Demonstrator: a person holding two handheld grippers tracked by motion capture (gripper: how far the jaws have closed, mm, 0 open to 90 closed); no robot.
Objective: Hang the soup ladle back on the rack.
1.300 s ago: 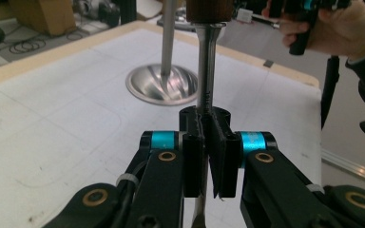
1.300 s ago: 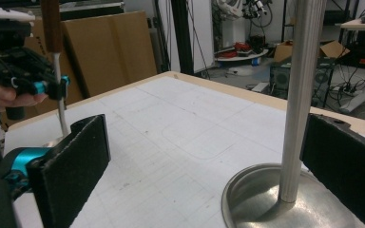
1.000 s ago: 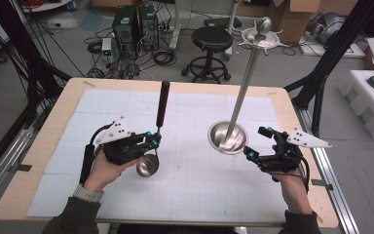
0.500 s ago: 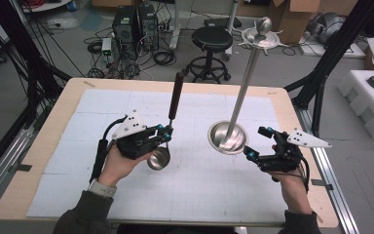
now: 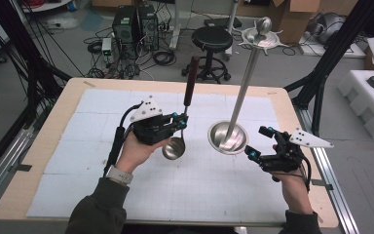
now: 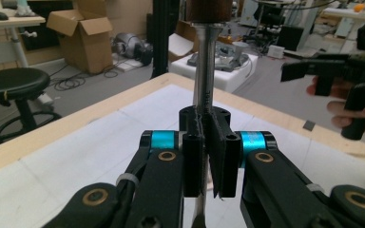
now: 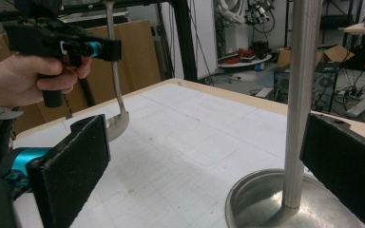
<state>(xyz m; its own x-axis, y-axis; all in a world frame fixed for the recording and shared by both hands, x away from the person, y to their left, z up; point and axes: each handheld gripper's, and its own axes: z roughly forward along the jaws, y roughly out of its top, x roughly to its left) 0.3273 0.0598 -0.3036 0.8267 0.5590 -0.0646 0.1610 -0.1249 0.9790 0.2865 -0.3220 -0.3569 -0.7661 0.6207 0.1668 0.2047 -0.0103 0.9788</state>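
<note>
A steel ladle (image 5: 174, 148) with a dark wooden handle (image 5: 191, 87) hangs upright, bowl down, just above the white mat. My left gripper (image 5: 180, 121) is shut on its thin shaft (image 6: 203, 71), below the handle. To the right stands a tall steel stand (image 5: 246, 83) with a round base (image 5: 228, 138) and a dish with hooks on top (image 5: 259, 36). My right gripper (image 5: 258, 142) is open at the base's right side. In the right gripper view the pole (image 7: 299, 95) rises between the pads (image 7: 71, 166), untouched, and the ladle's bowl (image 7: 116, 124) hangs farther left.
The table (image 5: 44, 146) has a wooden rim around a white gridded mat (image 5: 102, 102). Behind it are a black stool (image 5: 212, 39), computer cases (image 5: 126, 24) and cables on the floor. Black frame legs flank the table; white foam boxes (image 5: 370, 97) sit to the right.
My left hand has carried the ladle to the right and a little up, closer to the stand's base. The right hand and the stand have stayed put.
</note>
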